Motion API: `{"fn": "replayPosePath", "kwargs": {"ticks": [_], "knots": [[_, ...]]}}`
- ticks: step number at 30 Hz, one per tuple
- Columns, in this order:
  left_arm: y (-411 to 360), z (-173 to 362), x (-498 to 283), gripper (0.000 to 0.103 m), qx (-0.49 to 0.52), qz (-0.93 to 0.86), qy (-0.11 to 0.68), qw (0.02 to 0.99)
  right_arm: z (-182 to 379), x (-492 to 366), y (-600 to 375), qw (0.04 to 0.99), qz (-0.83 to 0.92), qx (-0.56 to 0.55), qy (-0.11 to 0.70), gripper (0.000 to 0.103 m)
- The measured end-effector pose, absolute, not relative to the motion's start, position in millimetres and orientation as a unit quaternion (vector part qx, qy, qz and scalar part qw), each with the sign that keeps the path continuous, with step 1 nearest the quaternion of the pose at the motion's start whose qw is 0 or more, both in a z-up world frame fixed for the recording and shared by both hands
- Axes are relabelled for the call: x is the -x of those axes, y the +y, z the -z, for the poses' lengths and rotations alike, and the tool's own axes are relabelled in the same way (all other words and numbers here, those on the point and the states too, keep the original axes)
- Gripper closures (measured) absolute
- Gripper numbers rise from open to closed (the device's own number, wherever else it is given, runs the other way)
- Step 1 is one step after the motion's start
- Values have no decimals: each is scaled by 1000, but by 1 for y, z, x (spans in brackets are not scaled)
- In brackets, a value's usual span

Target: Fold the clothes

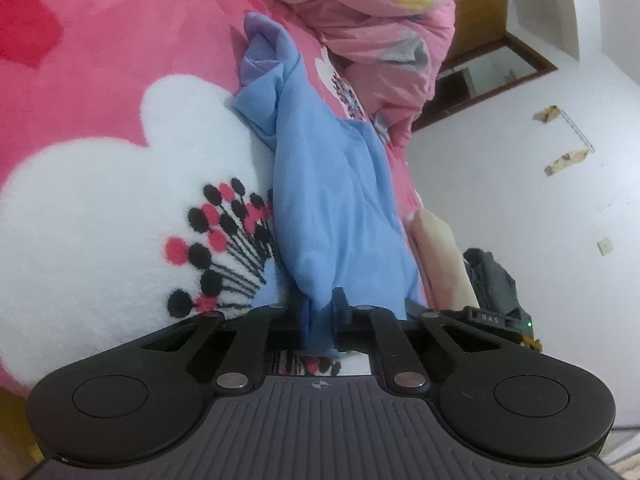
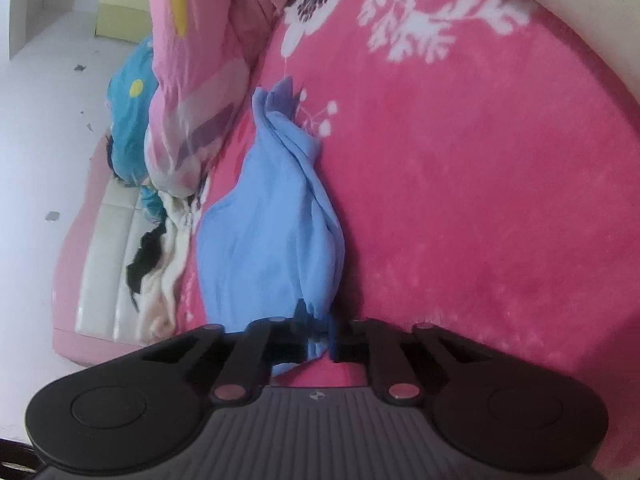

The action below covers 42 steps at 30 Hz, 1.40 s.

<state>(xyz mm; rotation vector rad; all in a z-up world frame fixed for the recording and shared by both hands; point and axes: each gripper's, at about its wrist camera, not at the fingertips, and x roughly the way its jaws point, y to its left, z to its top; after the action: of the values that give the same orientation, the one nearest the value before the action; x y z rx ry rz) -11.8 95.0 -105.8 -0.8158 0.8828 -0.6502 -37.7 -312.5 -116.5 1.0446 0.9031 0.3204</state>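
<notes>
Left gripper [image 1: 320,312] clamped tight on the near edge of a light blue garment [image 1: 332,200], a fold of cloth pinched between the black fingers [image 1: 340,300] and hanging a little below them. Right gripper [image 2: 320,328] likewise closed hard on an edge of the same light blue garment [image 2: 272,240], with a small tuft of fabric bunched between its fingers [image 2: 300,312] and poking out underneath. No gap visible between the jaws of either gripper beyond the thickness of the cloth

Stretched away from both grippers across a pink fleece blanket [image 1: 120,60], lying in long rumpled folds and narrowing toward its far end, where a lilac-toned part [image 1: 260,40] sits crumpled. Printed on the blanket: a large white flower with black and red dots [image 1: 120,200] just beside the garment in the left wrist view, and white leaf sprays [image 2: 420,28] well beyond it in the right wrist view

Heaped at the far side of the bed, a pink patterned quilt [image 2: 192,80], near the garment's far end. Next to that, a teal bundle with a yellow spot [image 2: 128,120] and some cream and black clothes [image 2: 160,264] against a white padded bed edge [image 2: 108,260]. Also in the left wrist view: a cream cloth [image 1: 440,260], a dark grey item [image 1: 492,276] and a white wall [image 1: 520,200]
</notes>
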Motion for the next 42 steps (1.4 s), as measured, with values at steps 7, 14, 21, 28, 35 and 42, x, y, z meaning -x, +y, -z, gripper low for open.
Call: {"fn": "replayPosePath", "kwargs": {"ticks": [7, 14, 21, 28, 35, 42], "knots": [[96, 58, -6, 98, 392, 328, 373, 775, 67, 21, -314, 789, -177, -481, 338, 96], [84, -8, -97, 98, 416, 321, 390, 756, -9, -59, -323, 809, -215, -465, 289, 96], [66, -69, -173, 98, 427, 321, 350, 770, -71, -143, -330, 812, -237, -471, 249, 96], [68, -52, -154, 98, 414, 318, 369, 769, -53, -127, -329, 808, -233, -478, 254, 96], [92, -32, -140, 98, 429, 293, 383, 764, -14, -119, -329, 791, -213, -490, 297, 96], [96, -18, -134, 98, 421, 277, 396, 768, 13, -127, -318, 781, -204, -488, 331, 96]]}}
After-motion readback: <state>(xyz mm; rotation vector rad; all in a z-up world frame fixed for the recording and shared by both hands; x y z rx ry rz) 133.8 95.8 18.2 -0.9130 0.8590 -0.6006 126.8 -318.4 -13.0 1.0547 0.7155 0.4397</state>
